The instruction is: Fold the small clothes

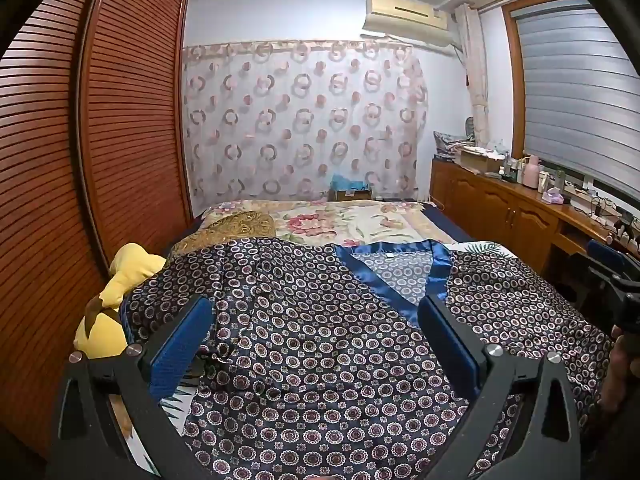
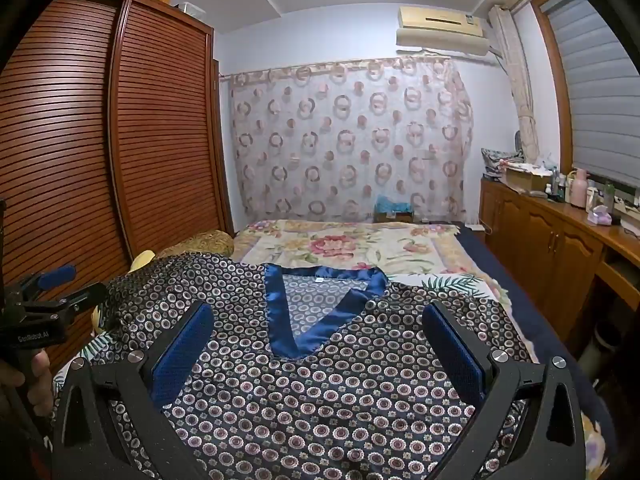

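While nothing is yet gripped, the entry reads as follows, all places taken from the top.

Top (image 2: 320, 380): dark satin, ringed floral print, blue V-neck trim (image 2: 288, 316) with a small white label at the back of the neck. Lies face up and spread on the bed (image 2: 352, 248), neck pointing away from the person. No fold is visible; the task looks to be at its start.

Left sleeve side (image 1: 248, 272): rumpled, rising in a soft ridge toward the wardrobe.

Left gripper (image 1: 316, 344): over the top's left half, jaws spread wide, blue pads clear of the cloth, nothing between them.

Right gripper (image 2: 318, 344): over the chest just below the V-neck, jaws likewise spread wide and empty. A hand (image 2: 24, 380) holding the left tool shows at the edge of the right view.

Yellow plush (image 1: 120, 292): just beside the top's left edge, partly under it.

Gold cushion (image 1: 232, 228): beyond the left shoulder.

Floral quilt (image 1: 352, 220): beyond the neck.

Wardrobe (image 1: 100, 140): left of the top. Cabinet (image 2: 560, 240): right of it, well apart.

Handling note, as judgement: satin slides, so pinch only a single layer at a shoulder seam and at the hem on the same side, and lift low. Smooth the left ridge first, or the crease will set crooked. Keep the sleeve clear of the plush when drawing it inward, and align the fold to the trim.
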The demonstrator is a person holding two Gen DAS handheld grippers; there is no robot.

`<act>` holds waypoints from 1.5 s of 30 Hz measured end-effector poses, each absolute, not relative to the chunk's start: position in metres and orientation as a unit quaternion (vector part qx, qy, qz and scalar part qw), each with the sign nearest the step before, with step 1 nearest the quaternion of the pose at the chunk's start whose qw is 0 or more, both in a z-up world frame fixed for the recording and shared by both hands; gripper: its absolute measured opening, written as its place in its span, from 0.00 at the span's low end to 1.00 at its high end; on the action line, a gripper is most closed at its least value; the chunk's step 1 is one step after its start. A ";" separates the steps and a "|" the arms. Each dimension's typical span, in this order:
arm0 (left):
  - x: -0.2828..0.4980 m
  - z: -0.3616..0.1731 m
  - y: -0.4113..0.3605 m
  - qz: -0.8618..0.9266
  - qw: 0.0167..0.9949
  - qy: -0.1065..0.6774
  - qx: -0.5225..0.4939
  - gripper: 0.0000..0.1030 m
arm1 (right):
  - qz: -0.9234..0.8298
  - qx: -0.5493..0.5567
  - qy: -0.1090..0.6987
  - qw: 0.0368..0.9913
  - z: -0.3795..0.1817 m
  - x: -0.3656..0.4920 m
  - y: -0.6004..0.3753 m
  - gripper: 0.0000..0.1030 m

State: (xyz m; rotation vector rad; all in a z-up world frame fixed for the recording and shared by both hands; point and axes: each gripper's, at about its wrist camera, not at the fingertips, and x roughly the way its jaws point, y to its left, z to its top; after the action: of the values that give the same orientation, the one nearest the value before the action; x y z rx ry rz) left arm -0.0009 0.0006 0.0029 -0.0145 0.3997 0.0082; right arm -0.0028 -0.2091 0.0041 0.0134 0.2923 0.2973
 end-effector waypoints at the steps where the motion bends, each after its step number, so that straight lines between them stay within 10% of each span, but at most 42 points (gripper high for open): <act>1: -0.001 0.003 0.001 0.004 0.980 0.199 -0.007 1.00 | 0.148 0.009 0.144 0.978 0.004 -0.003 -0.209 1.00; 45: -0.007 0.009 -0.003 0.003 0.983 0.186 0.002 1.00 | 0.146 0.009 0.145 0.979 0.004 -0.004 -0.210 1.00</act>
State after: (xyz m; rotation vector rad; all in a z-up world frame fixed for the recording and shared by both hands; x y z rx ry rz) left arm -0.0072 -0.0033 0.0089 0.0036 0.3745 0.0053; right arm -0.0037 -0.2099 0.0040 0.0191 0.2923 0.2943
